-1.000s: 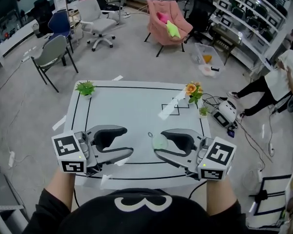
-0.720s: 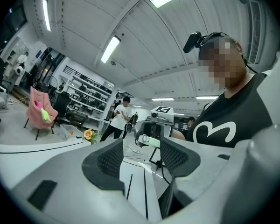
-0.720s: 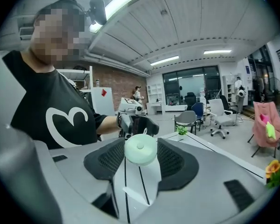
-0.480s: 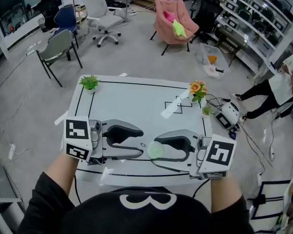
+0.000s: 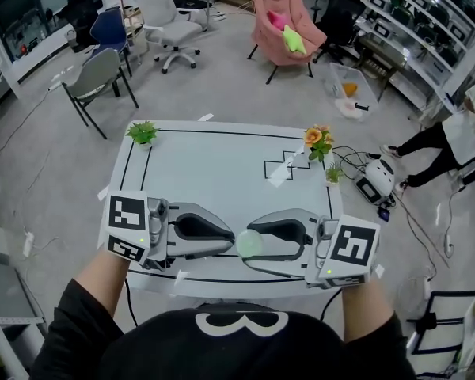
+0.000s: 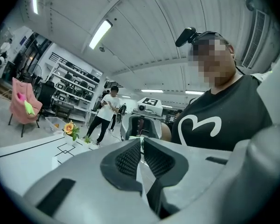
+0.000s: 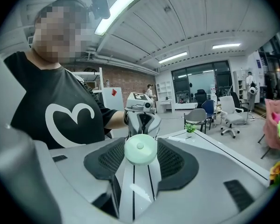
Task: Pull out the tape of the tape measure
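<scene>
A round pale green tape measure (image 5: 249,244) (image 7: 140,149) is clamped between the pads of my right gripper (image 5: 259,242) (image 7: 140,157), just above the white table's (image 5: 222,172) near edge. My left gripper (image 5: 231,239) (image 6: 141,147) points tip to tip at it and touches its left side. The left jaws are closing and stand almost together, with a thin pale strip, the tape's end (image 6: 142,139), pinched at their tips. The right gripper view shows the left gripper's nose right behind the tape measure.
The table carries black taped lines, a small green plant (image 5: 142,133) at the far left corner and orange flowers (image 5: 315,141) at the far right. Chairs (image 5: 99,77) and a pink armchair (image 5: 285,30) stand on the floor beyond. A person (image 5: 459,133) stands at the right.
My left gripper has moved right up to the tape measure and its jaws have gone from wide open to nearly together. The right gripper has kept its hold and shifted slightly left.
</scene>
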`<act>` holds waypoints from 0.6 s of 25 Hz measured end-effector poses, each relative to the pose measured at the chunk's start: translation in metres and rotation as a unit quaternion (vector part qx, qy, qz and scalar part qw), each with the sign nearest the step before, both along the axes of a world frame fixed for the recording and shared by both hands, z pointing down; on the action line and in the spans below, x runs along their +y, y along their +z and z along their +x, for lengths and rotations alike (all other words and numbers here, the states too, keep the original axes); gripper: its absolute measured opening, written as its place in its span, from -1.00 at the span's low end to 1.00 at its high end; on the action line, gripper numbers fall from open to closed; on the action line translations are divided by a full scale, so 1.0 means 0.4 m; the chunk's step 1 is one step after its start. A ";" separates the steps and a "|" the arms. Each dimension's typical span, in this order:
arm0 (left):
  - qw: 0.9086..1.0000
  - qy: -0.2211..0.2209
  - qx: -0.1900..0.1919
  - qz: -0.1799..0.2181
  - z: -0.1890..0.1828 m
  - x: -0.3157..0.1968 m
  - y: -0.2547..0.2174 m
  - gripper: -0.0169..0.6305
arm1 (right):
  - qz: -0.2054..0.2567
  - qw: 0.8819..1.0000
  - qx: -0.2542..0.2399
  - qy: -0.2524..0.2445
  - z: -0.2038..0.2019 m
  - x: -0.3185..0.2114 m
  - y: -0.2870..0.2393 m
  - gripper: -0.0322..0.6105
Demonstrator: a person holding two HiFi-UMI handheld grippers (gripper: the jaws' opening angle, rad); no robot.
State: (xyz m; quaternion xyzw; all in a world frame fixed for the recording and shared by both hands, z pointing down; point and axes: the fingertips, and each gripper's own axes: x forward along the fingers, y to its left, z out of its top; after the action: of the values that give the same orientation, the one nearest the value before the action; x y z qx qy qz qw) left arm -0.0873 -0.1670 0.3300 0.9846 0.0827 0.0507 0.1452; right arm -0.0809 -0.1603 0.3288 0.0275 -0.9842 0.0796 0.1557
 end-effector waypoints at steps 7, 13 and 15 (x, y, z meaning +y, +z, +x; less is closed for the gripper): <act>0.999 -0.025 -0.019 0.033 0.036 0.004 -0.015 -0.91 | 0.007 1.000 0.019 0.024 0.041 0.002 -0.001 -0.21; 0.995 -0.061 -0.045 0.066 0.038 0.007 -0.018 -0.91 | 0.024 0.998 0.032 0.055 0.053 0.004 -0.005 -0.21; 0.992 -0.079 -0.056 0.079 0.040 0.004 -0.020 -0.91 | 0.034 0.996 0.039 0.068 0.064 0.003 -0.006 -0.21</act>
State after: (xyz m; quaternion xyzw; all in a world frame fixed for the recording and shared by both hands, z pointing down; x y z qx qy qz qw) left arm -0.0711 -0.1655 0.3220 0.9921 -0.0076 0.1004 0.0746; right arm -0.0552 -0.1592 0.3266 0.1022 -0.9754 0.0554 0.1871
